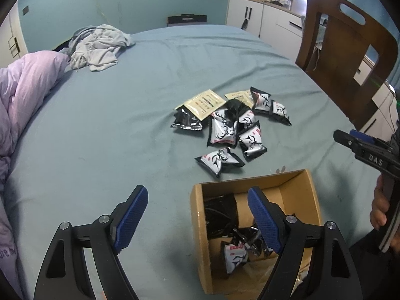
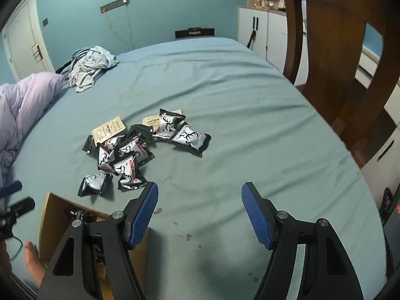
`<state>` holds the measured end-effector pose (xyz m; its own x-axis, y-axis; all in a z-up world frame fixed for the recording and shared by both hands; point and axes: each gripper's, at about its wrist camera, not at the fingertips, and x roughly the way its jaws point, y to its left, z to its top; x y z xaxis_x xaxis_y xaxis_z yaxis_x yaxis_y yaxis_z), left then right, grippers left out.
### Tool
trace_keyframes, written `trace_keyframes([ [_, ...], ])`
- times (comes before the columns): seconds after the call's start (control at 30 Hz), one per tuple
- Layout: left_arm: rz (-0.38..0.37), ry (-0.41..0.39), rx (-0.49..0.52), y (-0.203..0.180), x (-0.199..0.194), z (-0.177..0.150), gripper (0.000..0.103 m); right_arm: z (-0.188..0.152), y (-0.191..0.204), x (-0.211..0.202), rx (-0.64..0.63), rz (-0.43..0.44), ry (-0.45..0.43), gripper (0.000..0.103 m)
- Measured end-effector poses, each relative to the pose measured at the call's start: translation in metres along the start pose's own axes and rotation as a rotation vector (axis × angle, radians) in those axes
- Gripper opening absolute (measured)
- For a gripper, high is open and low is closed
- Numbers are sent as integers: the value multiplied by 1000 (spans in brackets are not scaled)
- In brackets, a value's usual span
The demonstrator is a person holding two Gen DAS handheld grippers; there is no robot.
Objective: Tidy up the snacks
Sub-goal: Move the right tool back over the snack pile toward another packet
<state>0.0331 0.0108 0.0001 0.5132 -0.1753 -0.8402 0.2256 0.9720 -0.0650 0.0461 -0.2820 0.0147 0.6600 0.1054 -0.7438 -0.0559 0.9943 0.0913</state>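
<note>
**Snack pile on the bed, box half filled**

While both grippers hang over the bed [image 1: 125,125], the count goes like this: about eight black-and-silver snack packets [image 1: 222,130] with an antler print sit in a loose heap, plus two tan flat sachets [image 1: 203,103] tucked at the far edge of that heap. One cardboard box [image 1: 200,237] sits just nearer the camera than the heap, open side up, with at least two more packets [image 1: 233,255] inside it.

Hard to get an exact number because the packets overlap, and one dark crumpled wrapper in the middle of the heap is tough to read. Box contents are partly blocked by a finger of the left gripper [image 1: 197,215], and the near end of the box is cut off by the frame edge. From the right wrist view only a corner of the box [image 2: 55,215] shows.

Packets point every which way, no common direction. The nearest loose packet [image 1: 219,161] lies flat just beyond the box's far wall, long axis running roughly across the view.

Left gripper fingers are spread wide, holding nothing, one over the box and one over bare sheet. Right gripper [image 2: 200,215] is also spread wide and empty, hovering beside the box over the sheet.
</note>
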Motion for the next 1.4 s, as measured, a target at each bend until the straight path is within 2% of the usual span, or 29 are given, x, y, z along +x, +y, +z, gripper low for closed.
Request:
trace_keyframes([
  [0.1,-1,5,9,-3,2,1,83,6,0,10,11,29,24,68],
  [0.7,-21,29,38,-12,10,2,83,27,7,55,21,35,79,68],
  [1.0,-27,32,14,-8,12,4,83,34,15,75,9,45,95,68],
  [1.2,-29,38,7,-5,15,6,83,43,18,103,18,76,138,68],
  [1.27,-31,39,7,-5,16,7,83,44,22,113,1,64,154,68],
  [1.4,-50,40,0,-4,15,7,83,53,31,135,-59,-24,143,68],
])
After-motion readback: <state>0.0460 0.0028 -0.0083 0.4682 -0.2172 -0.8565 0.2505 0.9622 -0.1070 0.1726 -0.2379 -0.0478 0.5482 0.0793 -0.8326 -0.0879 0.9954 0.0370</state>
